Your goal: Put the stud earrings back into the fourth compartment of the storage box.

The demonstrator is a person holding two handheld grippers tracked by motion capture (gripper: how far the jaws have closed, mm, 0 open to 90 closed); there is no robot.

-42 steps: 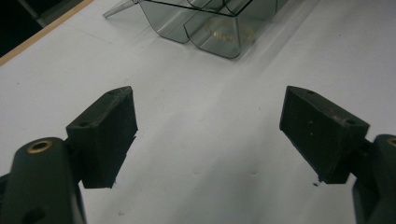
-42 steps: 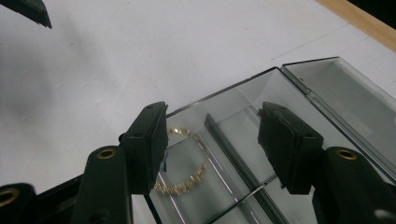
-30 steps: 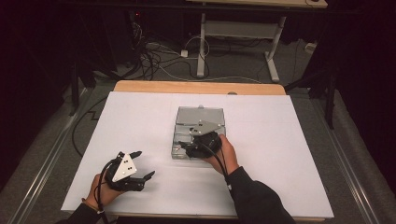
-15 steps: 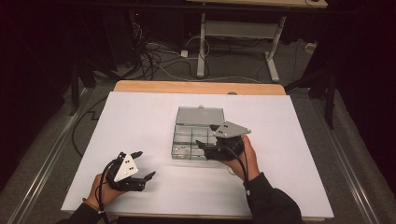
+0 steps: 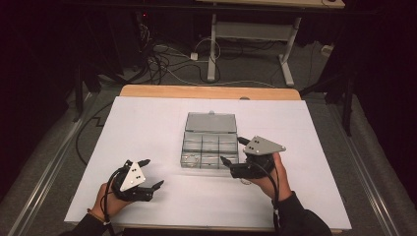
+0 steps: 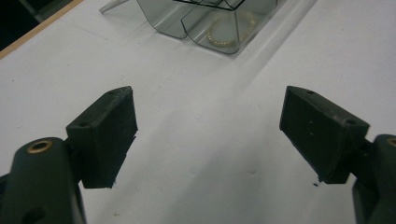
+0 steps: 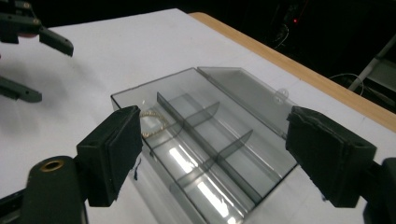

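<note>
Since a second ago we see the right gripper (image 5: pixel 235 153) slide off the clear compartment box (image 5: pixel 210 142) to its right near corner, jaws just opening wide with nothing between them. We have the box in the middle of the white table (image 5: pixel 147 123), long axis left to right, lid laid back on the far side, a thin chain (image 7: pixel 152 123) in the near-left cell. Our right gripper sits just beside it, while the left gripper (image 5: pixel 151 172), also spread and empty, rests well to the near left.

A compartment box (image 5: pixel 210 142) is lying mid-worktop (image 5: pixel 147 123), its lid folded open behind; a bracelet (image 7: pixel 152 122) is resting in its near-left compartment; the right claw (image 5: pixel 232 153) is sitting just right of it
</note>
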